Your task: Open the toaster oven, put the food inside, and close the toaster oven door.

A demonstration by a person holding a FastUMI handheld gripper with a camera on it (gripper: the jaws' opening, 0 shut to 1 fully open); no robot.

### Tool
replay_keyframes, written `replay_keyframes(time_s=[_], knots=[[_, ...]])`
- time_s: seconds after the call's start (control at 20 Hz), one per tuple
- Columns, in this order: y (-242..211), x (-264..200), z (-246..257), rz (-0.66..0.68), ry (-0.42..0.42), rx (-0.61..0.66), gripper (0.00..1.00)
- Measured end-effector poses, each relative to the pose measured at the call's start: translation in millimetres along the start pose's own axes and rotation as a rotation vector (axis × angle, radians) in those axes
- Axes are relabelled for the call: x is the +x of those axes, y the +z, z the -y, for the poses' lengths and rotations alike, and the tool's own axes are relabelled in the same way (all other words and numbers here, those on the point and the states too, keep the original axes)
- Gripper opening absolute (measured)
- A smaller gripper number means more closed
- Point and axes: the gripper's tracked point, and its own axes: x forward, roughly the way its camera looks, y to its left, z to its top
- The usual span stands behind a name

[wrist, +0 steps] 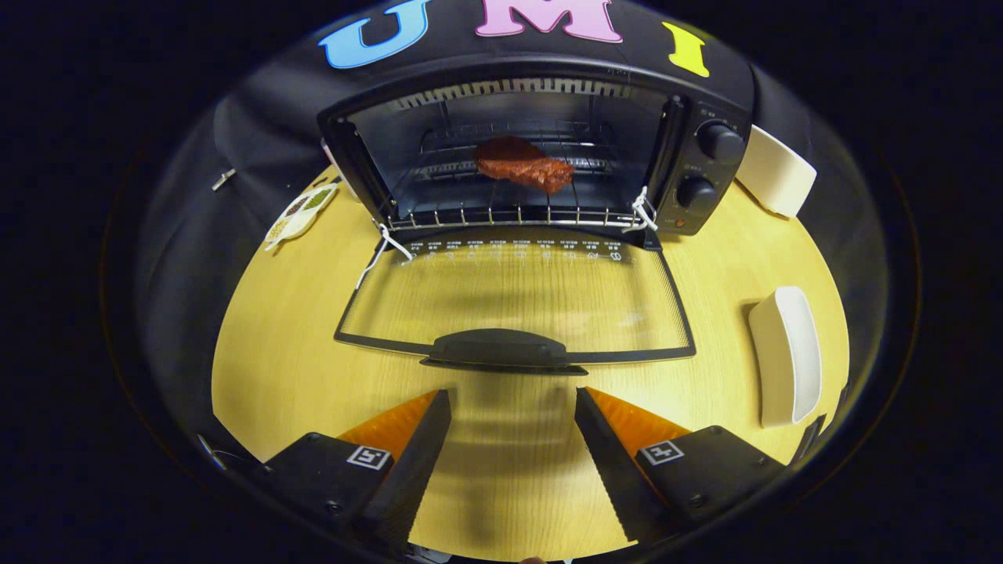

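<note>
Red food on rack inside oven; door down flat on tabletop. Jaws spread, empty; handle at 12 o'clock. Hook under handle, lift evenly to shut.

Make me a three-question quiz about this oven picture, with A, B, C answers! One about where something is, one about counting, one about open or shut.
1. Where is the food?
A. on the table
B. on the rack inside the toaster oven
C. in the white dish

2. How many knobs are on the oven?
A. two
B. four
C. none

3. How is the oven door?
A. shut
B. missing
C. open, lying flat

Answers:
1 B, the reddish piece sits on the wire rack.
2 A, two round knobs are stacked beside the opening.
3 C, the glass door lies down just ahead of the open, empty gripper.
</note>
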Motion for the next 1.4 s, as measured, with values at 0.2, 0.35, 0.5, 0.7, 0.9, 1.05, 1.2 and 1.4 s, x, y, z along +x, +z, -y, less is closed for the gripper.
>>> replay_keyframes(time_s=[0.2,0.35,0.5,0.7,0.9,1.05,1.2,1.4], knots=[[0.0,14.6,2.9,-0.018,-0.049,0.020,0.99],[6.3,20.7,4.6,-0.018,-0.087,0.015,0.98],[5.7,20.5,4.5,-0.013,-0.103,0.006,0.97],[11.1,9.4,3.3,0.027,-0.094,0.009,0.97],[16.8,-5.1,1.5,0.078,-0.076,0.004,0.97],[21.4,-13.8,-0.4,0.110,-0.050,0.008,0.97],[25.7,-23.5,-1.3,0.147,-0.031,-0.011,0.97],[33.1,-34.3,-2.3,0.196,-0.025,-0.033,0.97]])
